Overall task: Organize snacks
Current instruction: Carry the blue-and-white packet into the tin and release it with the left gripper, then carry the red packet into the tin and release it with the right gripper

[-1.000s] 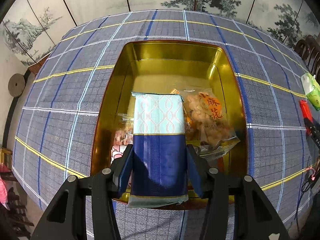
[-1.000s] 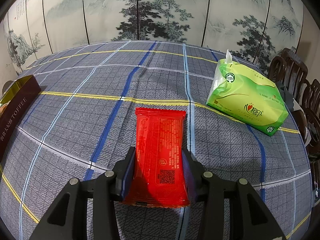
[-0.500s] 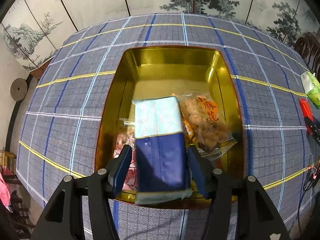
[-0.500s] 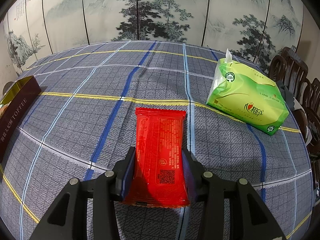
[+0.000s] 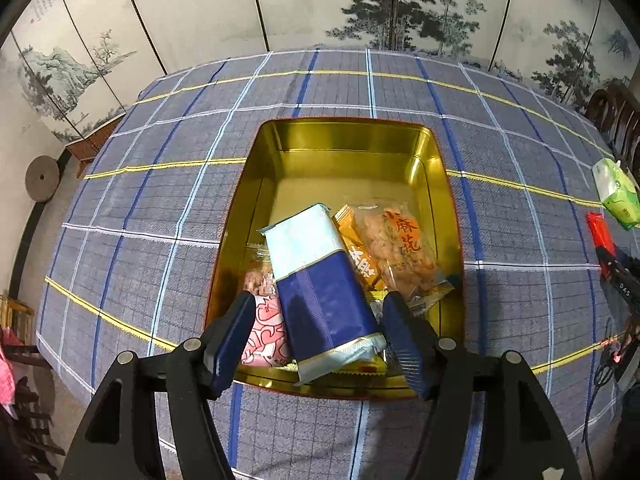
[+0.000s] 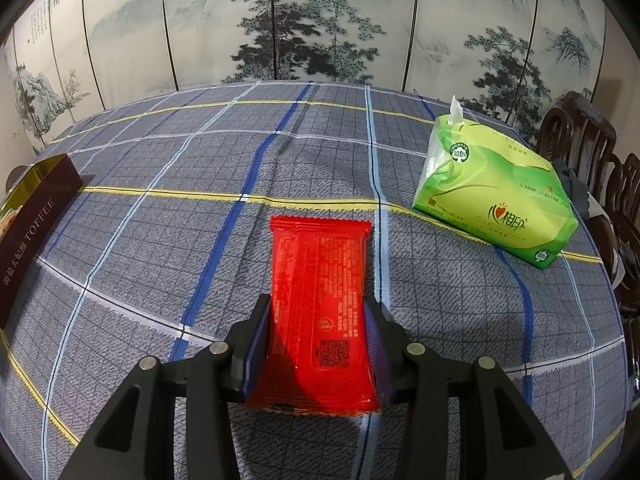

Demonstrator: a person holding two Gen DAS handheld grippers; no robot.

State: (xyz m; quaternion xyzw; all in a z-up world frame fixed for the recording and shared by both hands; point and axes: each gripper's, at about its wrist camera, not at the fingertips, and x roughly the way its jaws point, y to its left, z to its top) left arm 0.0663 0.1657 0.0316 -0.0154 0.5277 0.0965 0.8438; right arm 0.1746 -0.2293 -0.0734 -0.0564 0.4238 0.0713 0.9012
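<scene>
- Left gripper (image 5: 320, 332): jaws just opened, clear of the blue-and-pale-teal snack packet (image 5: 320, 280), which lies in the gold metal tin (image 5: 348, 136), lower centre.
- Right gripper (image 6: 316, 344): clamped on the red foil snack packet (image 6: 320, 296), lower centre, on the plaid tablecloth (image 6: 160, 240).

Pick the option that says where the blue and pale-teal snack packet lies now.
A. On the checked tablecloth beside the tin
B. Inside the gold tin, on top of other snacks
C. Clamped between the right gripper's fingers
B: the blue and pale-teal snack packet rests slanted on other wrapped snacks inside the gold tin, with the left gripper open around it, pads clear of its sides.
</scene>
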